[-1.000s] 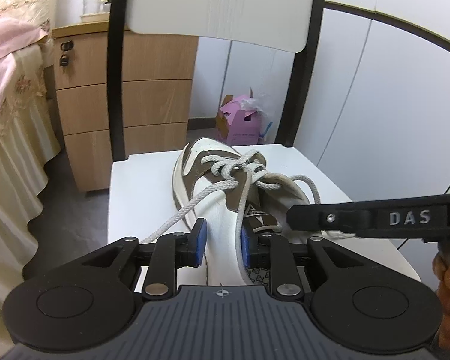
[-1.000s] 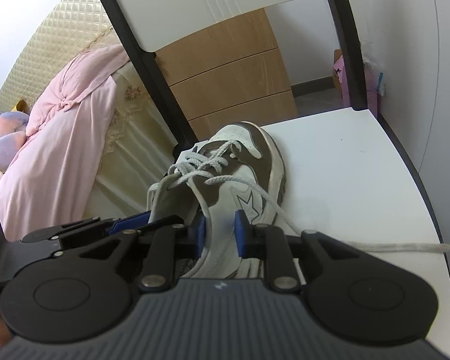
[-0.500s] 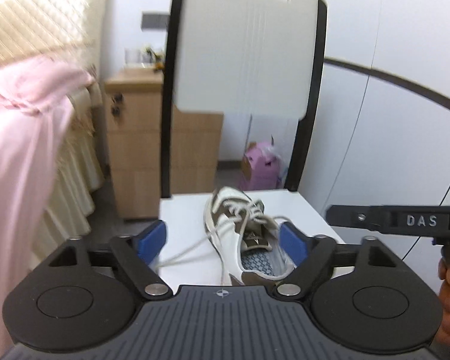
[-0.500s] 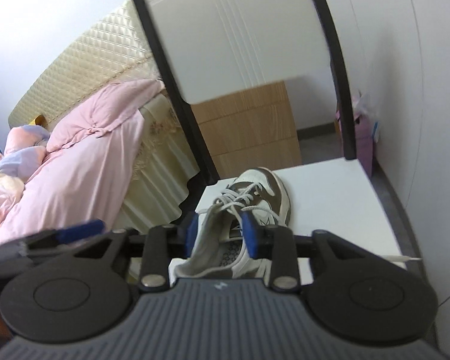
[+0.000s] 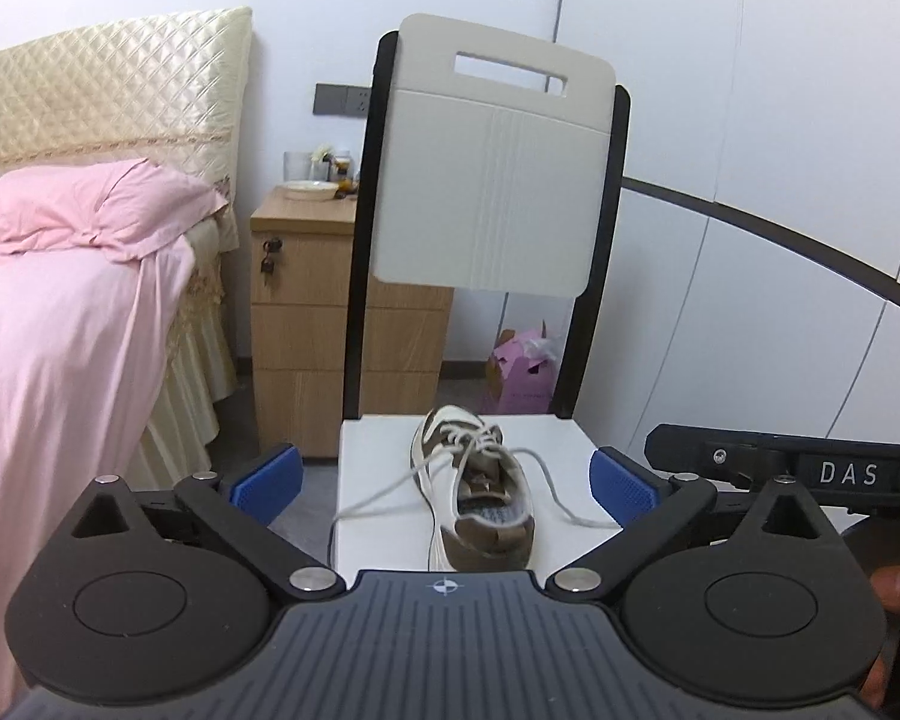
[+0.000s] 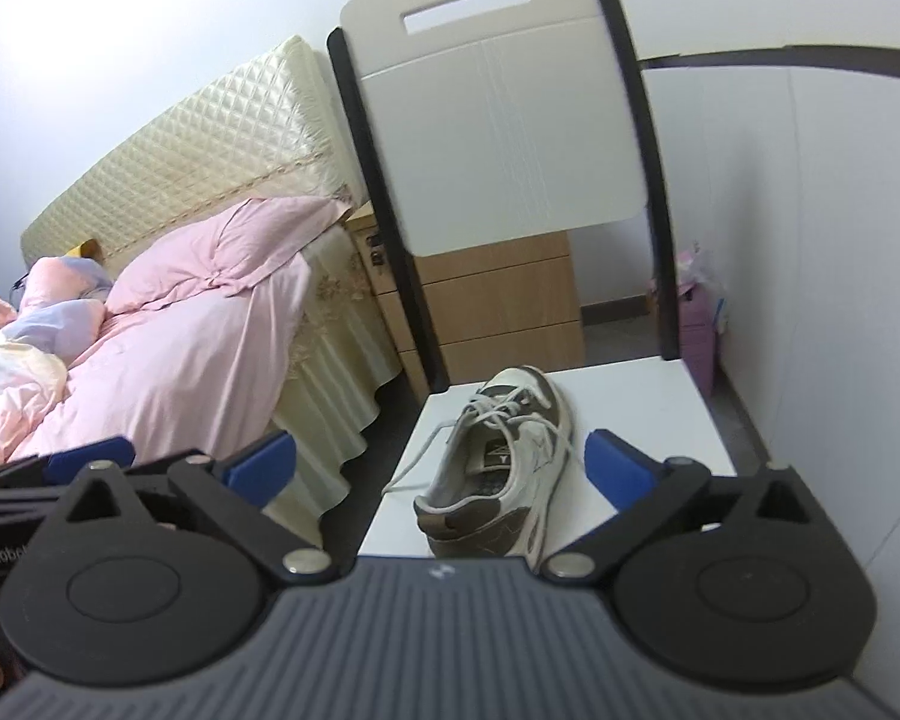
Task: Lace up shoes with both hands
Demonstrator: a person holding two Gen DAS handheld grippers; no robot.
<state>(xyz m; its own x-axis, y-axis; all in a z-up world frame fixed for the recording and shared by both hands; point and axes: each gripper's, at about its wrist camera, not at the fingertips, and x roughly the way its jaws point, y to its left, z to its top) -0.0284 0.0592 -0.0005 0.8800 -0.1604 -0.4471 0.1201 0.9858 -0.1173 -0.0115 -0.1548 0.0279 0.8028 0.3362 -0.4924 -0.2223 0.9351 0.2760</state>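
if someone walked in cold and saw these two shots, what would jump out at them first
First the brown and white shoe lying alone on the white chair seat, toe toward the backrest, its loose laces trailing off both sides. Next the pink bedding filling the left of each view. The left gripper and right gripper frame the shoe from the foreground, blue pads spread wide and holding nothing.

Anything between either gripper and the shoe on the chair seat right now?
Nothing visible. The shoe lies alone on the white chair seat, heel toward the cameras, lace ends trailing off both sides. The left gripper and right gripper both have jaws wide open, nothing between them, with only open air down to the shoe.
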